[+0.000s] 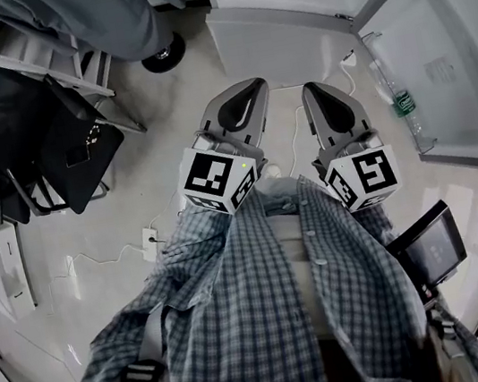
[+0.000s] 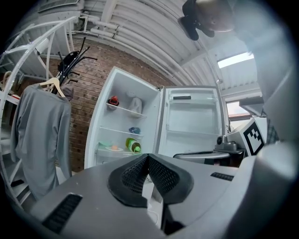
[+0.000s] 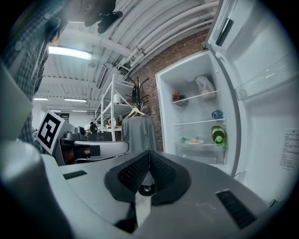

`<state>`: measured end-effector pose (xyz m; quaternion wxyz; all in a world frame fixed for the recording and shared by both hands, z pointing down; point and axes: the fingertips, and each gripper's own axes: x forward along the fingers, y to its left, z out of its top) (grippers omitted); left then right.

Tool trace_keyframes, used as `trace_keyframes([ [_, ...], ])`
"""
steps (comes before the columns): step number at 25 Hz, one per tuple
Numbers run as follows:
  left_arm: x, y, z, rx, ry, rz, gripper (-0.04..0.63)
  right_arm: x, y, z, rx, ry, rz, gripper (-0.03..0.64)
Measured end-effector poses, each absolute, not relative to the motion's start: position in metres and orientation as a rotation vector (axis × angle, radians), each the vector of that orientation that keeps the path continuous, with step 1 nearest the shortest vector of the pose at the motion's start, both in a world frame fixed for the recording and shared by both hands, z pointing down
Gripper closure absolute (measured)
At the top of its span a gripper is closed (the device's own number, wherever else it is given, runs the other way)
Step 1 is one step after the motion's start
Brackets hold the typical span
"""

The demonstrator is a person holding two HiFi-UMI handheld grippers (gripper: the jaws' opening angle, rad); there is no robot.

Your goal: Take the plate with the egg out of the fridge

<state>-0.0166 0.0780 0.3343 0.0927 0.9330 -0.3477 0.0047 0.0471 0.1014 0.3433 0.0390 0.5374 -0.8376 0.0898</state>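
Note:
The fridge stands open ahead of me. On a low shelf sits a small plate with the egg, also seen as the plate in the right gripper view, beside a lying green bottle. My left gripper and right gripper are both shut with nothing between the jaws. They are held side by side, well short of the fridge. From the head view the left gripper and right gripper hang in front of my checked shirt, pointing at the fridge base.
The fridge door is swung open at the right, with a water bottle in its rack. A grey garment hangs on a coat stand left of the fridge. Black chairs stand at the left. Cables run across the floor.

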Motion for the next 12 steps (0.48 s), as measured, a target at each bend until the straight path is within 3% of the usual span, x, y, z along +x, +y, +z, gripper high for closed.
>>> trace_keyframes([
  [12,0.026,0.057,0.339,2.771,-1.002,0.015,0.588,0.086,0.074,0.349,1.659,-2.564,0.298,0.609],
])
